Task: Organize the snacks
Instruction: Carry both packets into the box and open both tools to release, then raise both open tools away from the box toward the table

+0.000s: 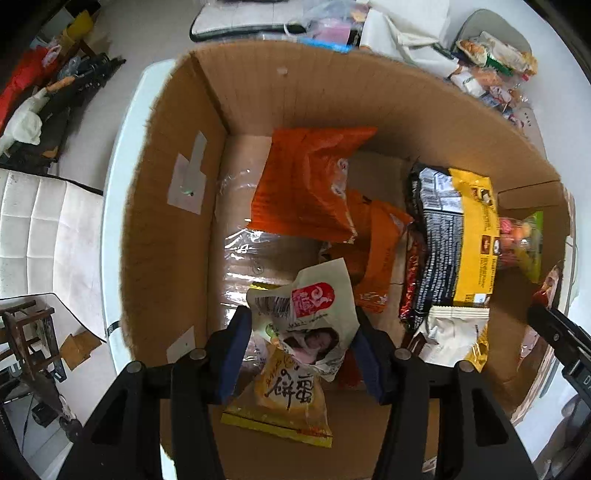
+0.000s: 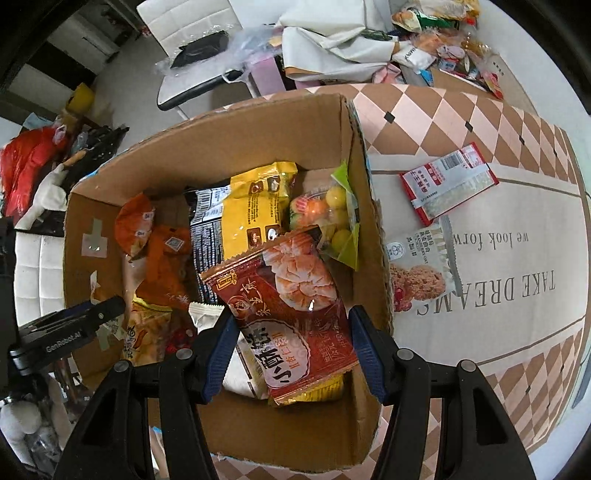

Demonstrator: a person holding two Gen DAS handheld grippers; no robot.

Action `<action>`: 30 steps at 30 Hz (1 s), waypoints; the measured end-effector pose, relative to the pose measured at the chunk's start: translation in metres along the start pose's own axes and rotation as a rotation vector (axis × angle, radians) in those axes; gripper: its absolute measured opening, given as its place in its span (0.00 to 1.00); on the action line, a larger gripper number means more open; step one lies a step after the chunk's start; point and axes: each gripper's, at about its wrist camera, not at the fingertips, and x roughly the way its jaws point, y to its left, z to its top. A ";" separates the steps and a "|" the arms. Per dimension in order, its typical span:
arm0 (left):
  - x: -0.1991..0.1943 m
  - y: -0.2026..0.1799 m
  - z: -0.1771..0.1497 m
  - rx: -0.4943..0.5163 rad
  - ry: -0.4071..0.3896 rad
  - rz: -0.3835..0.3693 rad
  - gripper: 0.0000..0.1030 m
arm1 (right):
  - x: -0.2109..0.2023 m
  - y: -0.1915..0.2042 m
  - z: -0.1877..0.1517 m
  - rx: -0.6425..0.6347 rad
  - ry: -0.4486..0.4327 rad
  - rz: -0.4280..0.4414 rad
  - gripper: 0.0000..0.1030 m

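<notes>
An open cardboard box (image 1: 173, 206) holds several snack packets: orange bags (image 1: 306, 184), a black and yellow packet (image 1: 458, 236), a yellow packet (image 1: 288, 398). My left gripper (image 1: 301, 328) is shut on a white snack packet with a red logo (image 1: 314, 314), held over the box's inside. My right gripper (image 2: 291, 332) is shut on a red pastry packet (image 2: 291, 306), held over the box (image 2: 354, 147) near its right wall. A green candy bag (image 2: 332, 214) leans in the box's right corner.
Two packets lie on the printed tablecloth (image 2: 517, 206) right of the box: a red and white one (image 2: 447, 181) and an oat crisp one (image 2: 421, 269). A pile of snacks (image 2: 450, 48) and a cloth bag (image 2: 332, 40) sit behind. Chairs (image 2: 192, 33) stand beyond.
</notes>
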 end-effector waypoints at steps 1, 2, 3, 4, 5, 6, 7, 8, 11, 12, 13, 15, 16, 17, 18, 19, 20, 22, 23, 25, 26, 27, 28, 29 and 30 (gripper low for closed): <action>0.002 0.000 0.000 -0.004 0.010 -0.001 0.51 | 0.004 -0.002 0.002 0.014 0.010 -0.009 0.62; 0.005 0.001 0.001 -0.015 0.023 -0.005 0.52 | 0.006 -0.001 0.003 0.018 0.019 -0.015 0.62; 0.006 0.001 0.002 -0.019 0.028 -0.011 0.52 | 0.008 -0.001 0.005 0.021 0.033 -0.009 0.63; 0.007 0.001 0.003 -0.021 0.036 -0.021 0.52 | 0.011 0.000 0.006 0.024 0.053 0.006 0.69; 0.006 0.001 0.003 -0.018 0.040 -0.027 0.59 | 0.012 0.002 0.007 0.023 0.062 0.019 0.74; 0.005 0.000 0.004 -0.013 0.038 -0.031 0.64 | 0.012 0.005 0.008 0.022 0.067 0.021 0.81; 0.005 0.003 0.006 -0.009 0.035 -0.030 0.76 | 0.010 0.008 0.009 0.014 0.062 0.006 0.87; 0.001 0.003 0.007 -0.008 0.024 -0.029 0.80 | 0.009 0.011 0.009 0.006 0.055 -0.005 0.89; -0.009 0.003 0.007 -0.011 0.002 -0.031 0.83 | 0.004 0.014 0.009 0.001 0.047 -0.008 0.90; -0.013 0.003 0.006 -0.011 -0.002 -0.029 0.88 | 0.002 0.014 0.008 0.002 0.047 -0.007 0.90; -0.017 0.001 0.004 -0.010 -0.010 -0.028 0.88 | 0.000 0.014 0.008 0.002 0.044 -0.010 0.90; -0.031 -0.002 -0.001 0.002 -0.046 -0.022 0.88 | -0.004 0.014 0.006 -0.002 0.039 -0.013 0.90; -0.035 -0.004 -0.005 0.004 -0.060 -0.018 0.88 | -0.007 0.015 0.005 -0.006 0.033 -0.015 0.90; -0.042 -0.006 -0.008 0.009 -0.080 -0.016 0.88 | -0.011 0.016 0.002 -0.014 0.026 -0.018 0.90; -0.049 -0.008 -0.014 0.015 -0.102 -0.015 0.88 | -0.015 0.017 -0.001 -0.023 0.017 -0.023 0.90; -0.057 -0.010 -0.020 0.022 -0.123 -0.014 0.88 | -0.020 0.018 -0.005 -0.031 0.008 -0.026 0.90; -0.061 -0.010 -0.024 0.025 -0.135 -0.014 0.88 | -0.024 0.019 -0.007 -0.039 0.000 -0.029 0.91; -0.071 -0.010 -0.037 0.030 -0.165 -0.007 0.88 | -0.036 0.023 -0.016 -0.062 -0.028 -0.042 0.91; -0.078 -0.011 -0.046 0.033 -0.183 -0.007 0.88 | -0.042 0.025 -0.021 -0.073 -0.041 -0.045 0.91; -0.088 -0.014 -0.052 0.034 -0.208 -0.004 0.88 | -0.054 0.029 -0.030 -0.092 -0.063 -0.048 0.91; -0.091 -0.015 -0.056 0.034 -0.222 -0.003 0.88 | -0.060 0.030 -0.036 -0.099 -0.074 -0.045 0.91; -0.098 -0.017 -0.063 0.036 -0.239 -0.003 0.88 | -0.066 0.031 -0.040 -0.107 -0.082 -0.041 0.91; -0.104 -0.018 -0.071 0.036 -0.259 -0.001 0.88 | -0.073 0.032 -0.046 -0.114 -0.094 -0.037 0.91; -0.109 -0.020 -0.076 0.036 -0.277 0.003 0.88 | -0.080 0.033 -0.051 -0.118 -0.105 -0.035 0.91; -0.114 -0.023 -0.084 0.036 -0.293 0.007 0.88 | -0.086 0.034 -0.055 -0.122 -0.116 -0.031 0.91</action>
